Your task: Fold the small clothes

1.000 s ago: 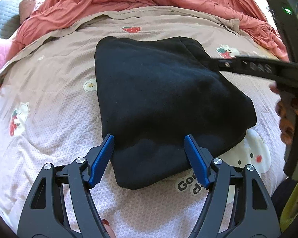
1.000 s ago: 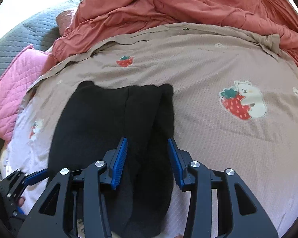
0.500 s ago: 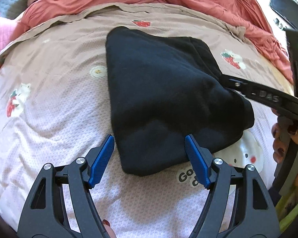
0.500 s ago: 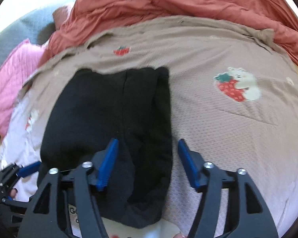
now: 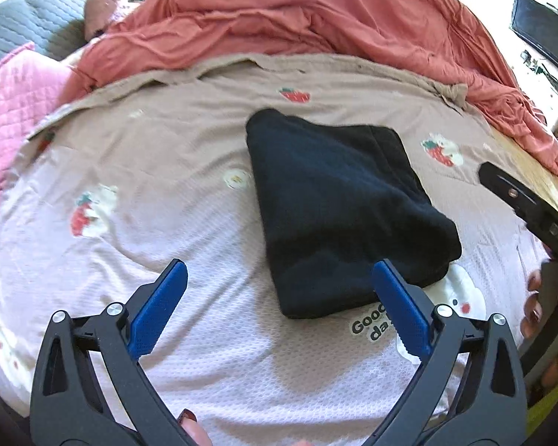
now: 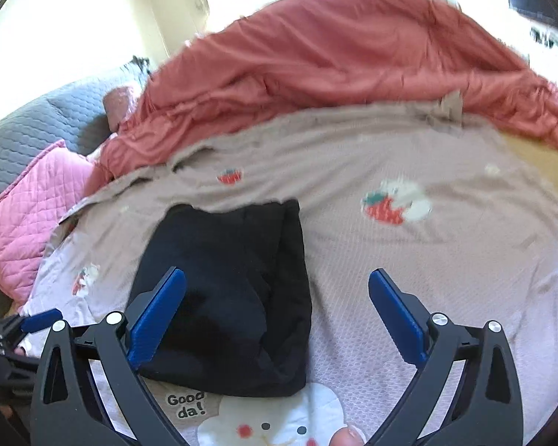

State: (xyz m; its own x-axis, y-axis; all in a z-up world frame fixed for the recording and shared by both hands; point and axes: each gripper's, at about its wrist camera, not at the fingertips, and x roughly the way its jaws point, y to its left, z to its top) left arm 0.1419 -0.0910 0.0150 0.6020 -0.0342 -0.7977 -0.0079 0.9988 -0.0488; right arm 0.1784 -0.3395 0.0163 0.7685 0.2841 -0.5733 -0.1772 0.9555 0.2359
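A black garment (image 5: 338,204) lies folded into a compact block on the patterned bed sheet (image 5: 148,186). It also shows in the right wrist view (image 6: 234,290). My left gripper (image 5: 279,297) is open and empty, held above the sheet just in front of the garment's near edge. My right gripper (image 6: 277,316) is open and empty, above the garment's right side. The right gripper's body (image 5: 528,204) shows at the right edge of the left wrist view. The left gripper's blue tip (image 6: 41,319) shows at the lower left of the right wrist view.
A rumpled red-pink duvet (image 5: 316,26) is heaped along the far side of the bed. A pink quilted pillow (image 5: 15,111) and a grey quilted one (image 6: 37,130) lie at the left. A wooden floor strip (image 5: 539,178) shows at the right.
Both grippers have pulled back and up from the garment. My right gripper has opened wide and no longer straddles the fold. The garment lies as it was.
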